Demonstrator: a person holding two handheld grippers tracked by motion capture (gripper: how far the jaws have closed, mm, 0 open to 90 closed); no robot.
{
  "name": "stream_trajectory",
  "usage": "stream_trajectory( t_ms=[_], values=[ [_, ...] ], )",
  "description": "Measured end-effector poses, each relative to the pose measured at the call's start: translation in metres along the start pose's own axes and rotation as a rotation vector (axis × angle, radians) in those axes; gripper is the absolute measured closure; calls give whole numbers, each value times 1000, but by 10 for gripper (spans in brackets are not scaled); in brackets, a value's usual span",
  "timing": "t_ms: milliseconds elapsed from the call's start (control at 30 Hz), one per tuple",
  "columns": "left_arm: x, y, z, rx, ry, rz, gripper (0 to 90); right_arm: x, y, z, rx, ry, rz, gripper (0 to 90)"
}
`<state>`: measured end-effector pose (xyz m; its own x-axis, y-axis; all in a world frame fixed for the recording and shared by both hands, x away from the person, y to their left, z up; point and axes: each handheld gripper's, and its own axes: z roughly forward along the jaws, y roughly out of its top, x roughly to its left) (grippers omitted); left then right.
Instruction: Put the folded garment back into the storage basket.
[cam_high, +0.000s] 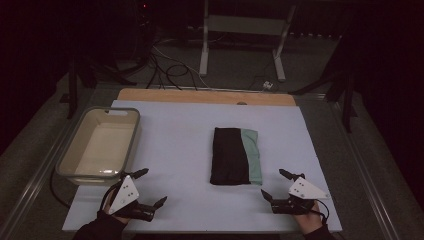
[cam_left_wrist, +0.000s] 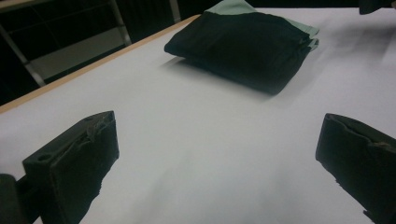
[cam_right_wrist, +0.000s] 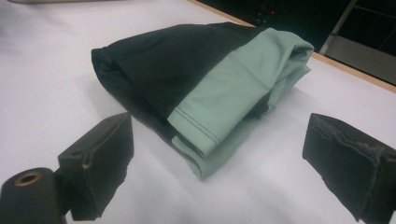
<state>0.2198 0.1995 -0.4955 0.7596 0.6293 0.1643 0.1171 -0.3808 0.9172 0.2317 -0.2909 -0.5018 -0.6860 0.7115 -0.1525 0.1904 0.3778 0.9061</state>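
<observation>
While both forearms are cut off at the bottom edge, the left gripper (cam_high: 147, 188) and right gripper (cam_high: 276, 186) rest on the table (cam_high: 175, 150) with jaws spread, holding nothing. Beyond and between them lies the folded black-and-green garment (cam_high: 235, 155), nearer the right. Farther left stands a bin (cam_high: 131, 142).

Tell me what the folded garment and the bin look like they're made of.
Garment: soft knit fabric, matte, black with a mint-green panel; stitched hem lines and limp folds suggest a stretchy cloth.
Bin: likely plastic, smooth, slightly glossy, with a grey rim and pale inside; its rounded moulded corners suggest it.
</observation>
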Motion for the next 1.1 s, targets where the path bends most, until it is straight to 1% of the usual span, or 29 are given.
stream_trajectory(
  t_ms=[100,133,233,367,467,567,600,667,700,733,767,800,833,967,1033,1100],
  values=[
    [0,0,0,1,-3,-3,0,1,0,0,3,0,-5,88],
    [0,0,0,1,0,-4,0,1,1,0,4,8,-7,88],
    [1,0,0,1,-5,-8,0,1,1,0,12,11,-17,88],
    [0,-1,2,12,-10,0,0,1,1,0,10,20,-14,88],
    [0,-1,2,7,-10,-4,0,1,1,1,9,24,-16,88],
    [1,0,3,13,-14,-6,0,2,1,2,15,35,-12,88],
    [0,0,3,13,-19,-6,0,2,1,2,16,37,-21,88],
    [-1,1,3,12,-22,-1,0,2,1,2,22,53,-15,88],
    [-1,1,3,12,-22,-1,0,2,1,2,22,53,-15,88],
    [-2,1,4,23,-30,5,0,4,3,2,32,61,-17,88],
    [-2,1,4,23,-30,5,0,4,3,2,31,66,-26,88],
    [-4,2,3,24,-34,17,0,5,4,2,32,67,-25,88],
    [-4,3,3,20,-36,21,0,6,5,1,34,69,-21,88],
    [-5,6,3,10,-44,21,0,8,9,0,29,83,-12,88],
    [-5,7,3,11,-51,18,0,10,11,-1,35,85,-16,88],
    [-6,11,3,14,-59,34,0,10,13,-2,39,90,-16,89]
  ],
)
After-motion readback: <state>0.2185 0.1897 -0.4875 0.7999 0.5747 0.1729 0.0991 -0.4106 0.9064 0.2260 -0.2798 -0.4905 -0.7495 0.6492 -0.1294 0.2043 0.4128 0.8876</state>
